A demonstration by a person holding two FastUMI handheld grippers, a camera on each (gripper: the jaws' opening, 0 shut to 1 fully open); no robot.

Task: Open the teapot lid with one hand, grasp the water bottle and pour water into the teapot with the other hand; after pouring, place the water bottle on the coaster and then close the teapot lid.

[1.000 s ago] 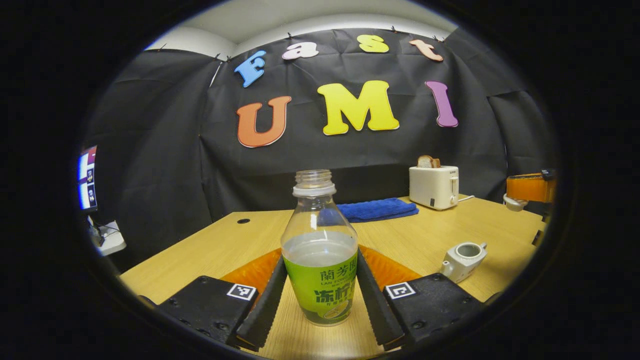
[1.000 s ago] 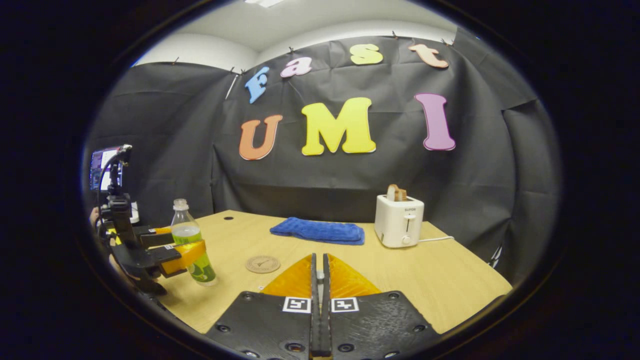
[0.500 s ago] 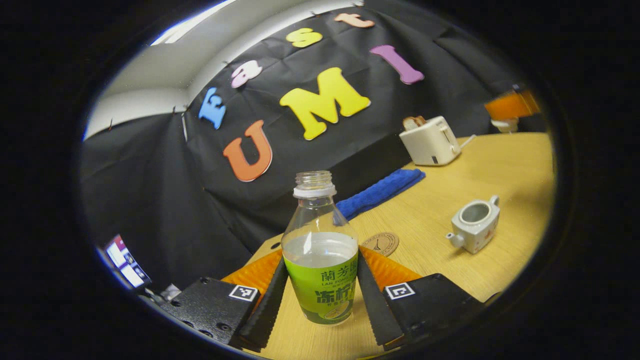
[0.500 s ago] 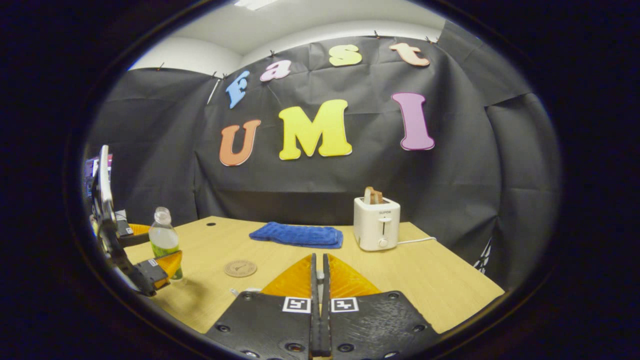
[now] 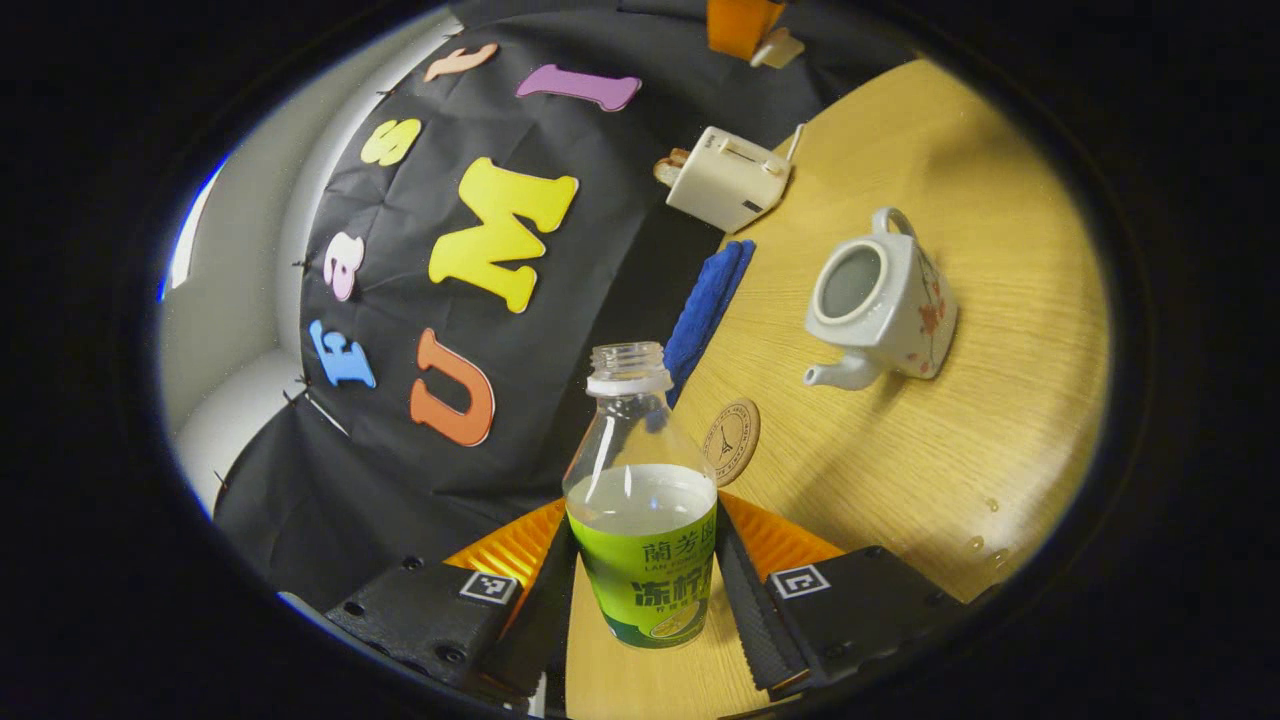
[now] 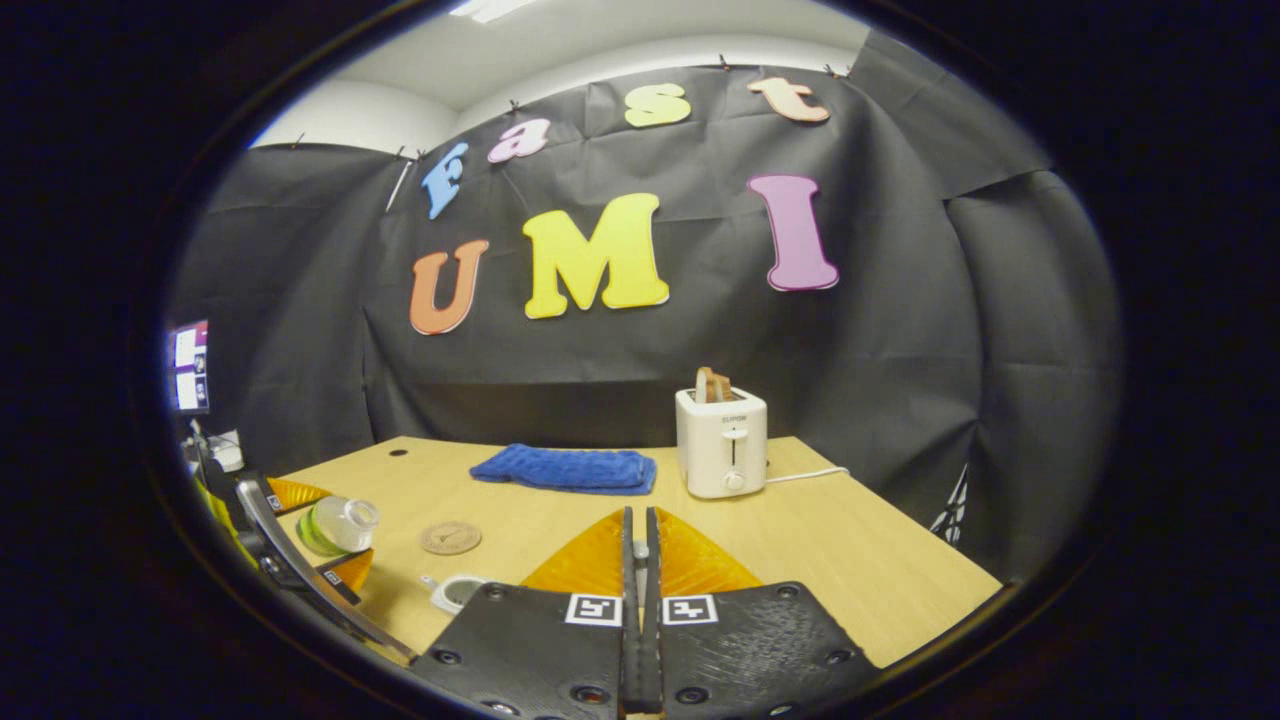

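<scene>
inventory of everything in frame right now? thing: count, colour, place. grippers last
water bottle: 1, clear with green label, uncapped, partly full, between the left gripper's fingers, tipped toward the teapot
teapot: 1, white with red pattern, lid off, on the table
teapot lid: 1, white, held in the right gripper
coaster: 1, brown, round, on the table, bare
towel: 1, blue, folded, at the table's back
toaster: 1, white, bread in slot, beside the towel
table: 1, light wood
left gripper: 1, shut on the bottle
right gripper: 1, fingers together
</scene>
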